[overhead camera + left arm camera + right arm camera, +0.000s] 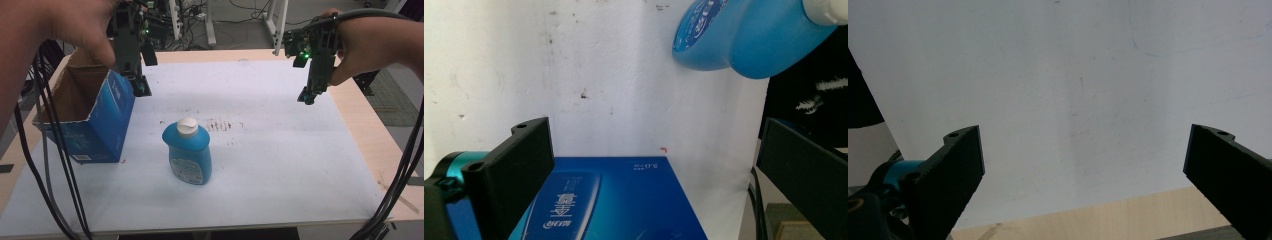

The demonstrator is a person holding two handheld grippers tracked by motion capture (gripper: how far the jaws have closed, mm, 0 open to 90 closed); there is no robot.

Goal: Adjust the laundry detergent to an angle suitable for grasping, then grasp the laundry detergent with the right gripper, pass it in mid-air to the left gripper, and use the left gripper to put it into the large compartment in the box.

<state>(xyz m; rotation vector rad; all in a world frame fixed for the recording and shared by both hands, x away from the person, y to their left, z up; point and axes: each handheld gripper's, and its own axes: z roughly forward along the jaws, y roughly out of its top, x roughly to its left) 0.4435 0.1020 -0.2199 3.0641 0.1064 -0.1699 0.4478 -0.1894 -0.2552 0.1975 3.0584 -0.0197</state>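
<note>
A blue plastic bottle (189, 152) with a white cap stands upright in the middle of the white sheet; the left gripper view catches it at the top right (744, 35). An open blue cardboard box (95, 115) stands at the left of the table, its brown inside showing. My left gripper (139, 86) hangs just above the box's far right corner, jaws wide apart, with the box's blue printed side (614, 200) below them. My right gripper (308, 96) hovers over the sheet's far right part, open, with bare sheet (1078, 100) between its jaws.
The white sheet (280, 165) covers most of a light wooden table (370, 125). Black cables (55, 165) trail down both sides from the grippers. Metal stand legs and wires sit beyond the far edge.
</note>
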